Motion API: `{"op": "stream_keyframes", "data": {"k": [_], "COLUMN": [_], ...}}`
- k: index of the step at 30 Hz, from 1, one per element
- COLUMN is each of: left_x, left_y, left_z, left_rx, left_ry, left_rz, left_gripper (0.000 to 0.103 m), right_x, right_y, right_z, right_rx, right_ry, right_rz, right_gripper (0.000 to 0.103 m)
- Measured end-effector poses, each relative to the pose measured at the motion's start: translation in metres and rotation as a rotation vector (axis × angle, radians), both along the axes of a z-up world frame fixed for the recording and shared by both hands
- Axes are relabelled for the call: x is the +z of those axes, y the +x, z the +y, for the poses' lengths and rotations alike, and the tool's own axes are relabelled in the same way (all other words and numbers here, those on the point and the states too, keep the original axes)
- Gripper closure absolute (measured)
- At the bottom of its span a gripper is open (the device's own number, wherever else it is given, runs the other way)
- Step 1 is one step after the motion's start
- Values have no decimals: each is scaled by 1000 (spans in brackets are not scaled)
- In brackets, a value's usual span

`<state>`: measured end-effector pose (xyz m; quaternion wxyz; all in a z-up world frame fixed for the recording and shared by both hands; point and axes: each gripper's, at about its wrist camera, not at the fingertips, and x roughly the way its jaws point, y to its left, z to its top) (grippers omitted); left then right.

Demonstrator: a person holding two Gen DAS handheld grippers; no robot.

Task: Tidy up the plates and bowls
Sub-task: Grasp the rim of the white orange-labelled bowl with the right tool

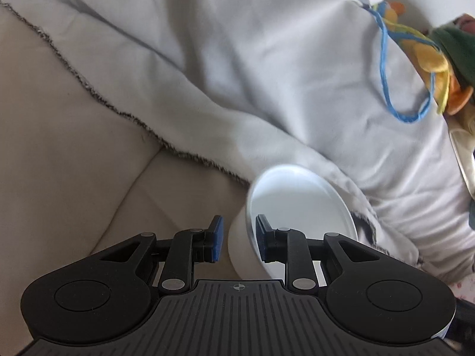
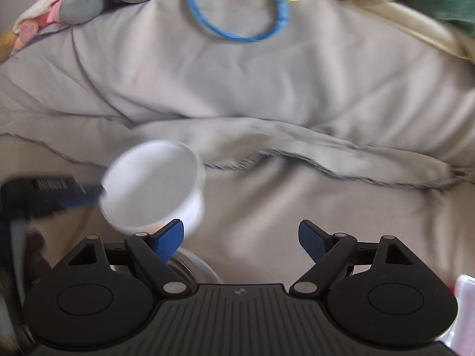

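Observation:
A white bowl [image 1: 297,201] hangs tipped on its side over the sofa. My left gripper [image 1: 239,240] is shut on its wall, with one blue pad inside the rim and the other on the outside. In the right wrist view the same white bowl [image 2: 154,184] shows blurred at the left, and the left gripper's fingers [image 2: 86,195] hold its edge. My right gripper [image 2: 241,238] stands open with nothing between its pads, just to the right of and below the bowl. A shiny metal rim [image 2: 193,264] peeks out under its left finger.
A grey blanket [image 1: 237,74] with a frayed dark hem lies over a beige sofa cushion [image 1: 74,163]. Soft toys [image 1: 439,59] and a blue cord loop [image 2: 237,29] lie at the far side. A pale object [image 2: 466,290] sits at the lower right edge.

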<state>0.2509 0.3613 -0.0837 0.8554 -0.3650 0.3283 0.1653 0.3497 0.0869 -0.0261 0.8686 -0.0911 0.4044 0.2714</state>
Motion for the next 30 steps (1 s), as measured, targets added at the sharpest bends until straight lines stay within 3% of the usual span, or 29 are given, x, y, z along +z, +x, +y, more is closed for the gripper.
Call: {"op": "stream_keyframes", "data": {"k": [2,4,6,8,9,12,20,26,30], "left_x": [-3,-11,-21,-24,-23,-15,28,23,5], "left_y": [6,10,16,19,19,18,40,84,106], "left_z": [2,4,3,0,-3,-14,-89,-160,-186], "left_rx": [-18,-71,-99,-109,-109,-138,-305,-432,-474], "left_ry": [-13,-75,-121,-124,-108,-71,-120,-35,17], "left_rz": [-24,-35,-32,-34,-38,-61,-169,47,109], "left_gripper": [76,75,73,74,75,77,76,76,76], "right_x": [-8,-23,-42,-62,-70,-72,-43,-44,-60], "right_y": [14,31,46,57,61,58,58,65,74], "right_z": [24,45,59,68,71,58,-38,-108,-146], "right_rx": [-11,-35,-72,-62,-55,-47,-57,-116,-162], "right_ry": [24,35,40,35,36,60,107,85,187], "right_rz": [38,85,135,220,271,296,213,144,166], "right_gripper": [18,18,32,72,77,79,78,73,67]}}
